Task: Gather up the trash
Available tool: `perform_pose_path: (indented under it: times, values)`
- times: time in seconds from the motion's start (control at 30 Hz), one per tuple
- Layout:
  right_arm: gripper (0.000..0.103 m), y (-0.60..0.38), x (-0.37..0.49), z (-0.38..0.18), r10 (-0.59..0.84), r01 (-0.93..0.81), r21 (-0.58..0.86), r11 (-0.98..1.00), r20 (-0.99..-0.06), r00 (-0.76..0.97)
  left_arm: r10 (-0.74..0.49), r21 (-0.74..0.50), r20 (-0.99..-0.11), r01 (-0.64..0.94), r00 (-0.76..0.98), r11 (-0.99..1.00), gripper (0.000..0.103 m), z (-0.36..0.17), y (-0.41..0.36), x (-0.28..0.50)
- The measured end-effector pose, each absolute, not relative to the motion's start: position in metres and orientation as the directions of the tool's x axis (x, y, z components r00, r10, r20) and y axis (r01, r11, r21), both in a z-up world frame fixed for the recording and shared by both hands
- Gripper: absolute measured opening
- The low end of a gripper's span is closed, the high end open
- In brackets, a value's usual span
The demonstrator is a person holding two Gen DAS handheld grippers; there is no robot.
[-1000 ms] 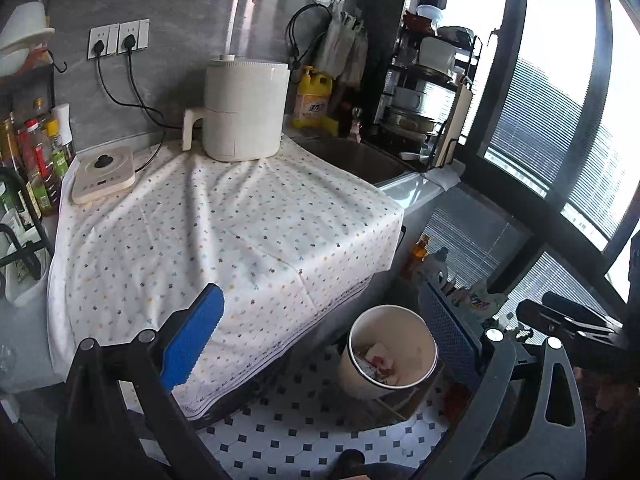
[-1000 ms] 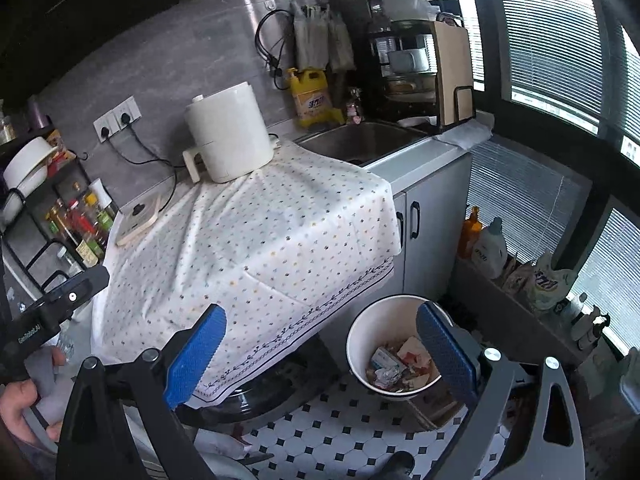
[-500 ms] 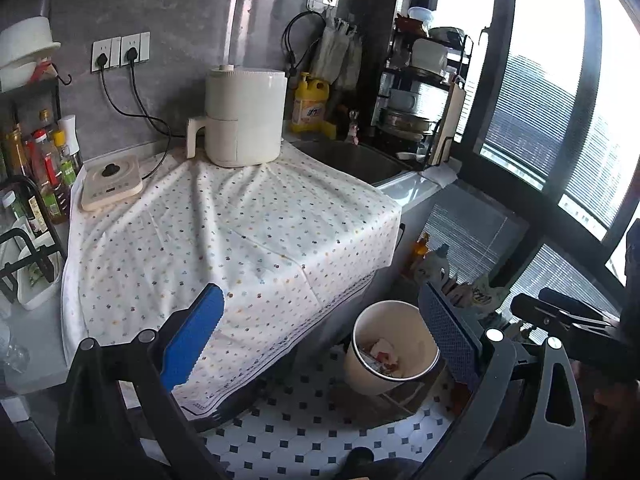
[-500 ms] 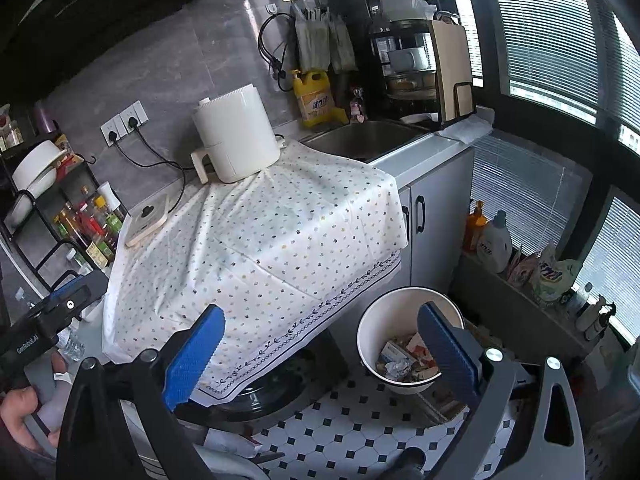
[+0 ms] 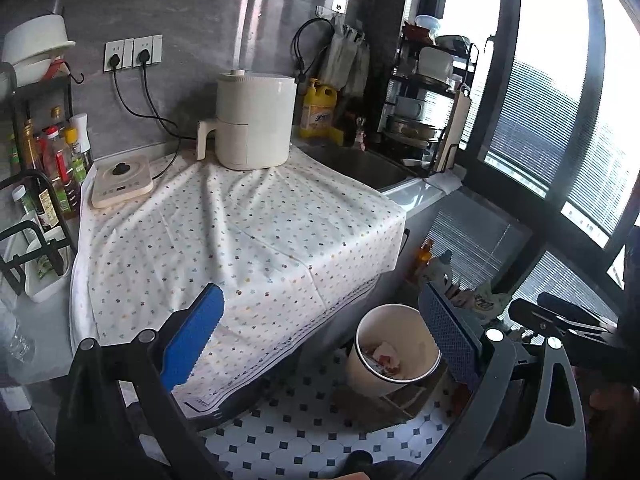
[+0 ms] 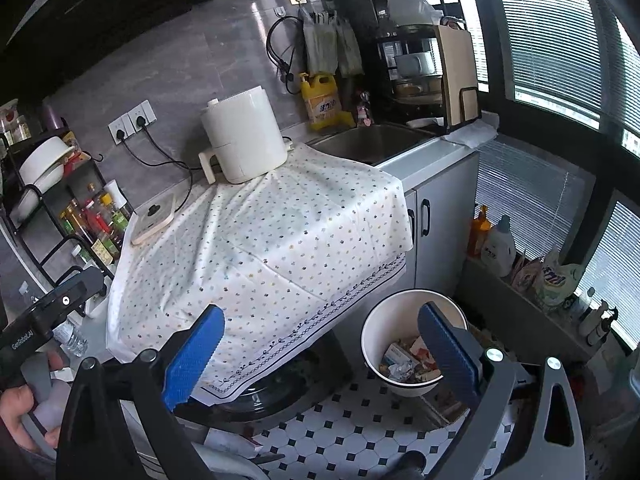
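Left gripper (image 5: 320, 336): fingers were held wide apart, empty.
Right gripper (image 6: 320, 344): the same.
Risk: bin (image 6: 412, 344) at 5 o'clock might be knocked over.

Only one marking reads clearly: "GenRoboAI" in white letters on the black handheld gripper body (image 6: 44, 320), left of the dotted white tablecloth (image 6: 260, 248).

Grey kitchen wall (image 5: 192, 8), tiled floor (image 5: 304, 436), bright windows (image 6: 560, 40)
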State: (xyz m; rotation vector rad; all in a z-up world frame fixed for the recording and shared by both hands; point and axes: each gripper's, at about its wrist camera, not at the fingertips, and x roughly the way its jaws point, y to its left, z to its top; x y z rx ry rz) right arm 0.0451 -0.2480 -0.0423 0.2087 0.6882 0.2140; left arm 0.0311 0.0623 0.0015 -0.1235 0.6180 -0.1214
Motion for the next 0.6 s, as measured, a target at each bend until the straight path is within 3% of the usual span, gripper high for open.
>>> perform_pose_path:
  times: [0.6]
  values:
    - [0.095,-0.2486,0.0433,-0.0428,0.265,-0.133,0.255,0.958,-0.607,0.749,-0.14,-0.144,-0.56,0.07,0.817,0.987,0.097,0.0036,0.0606,0.0241]
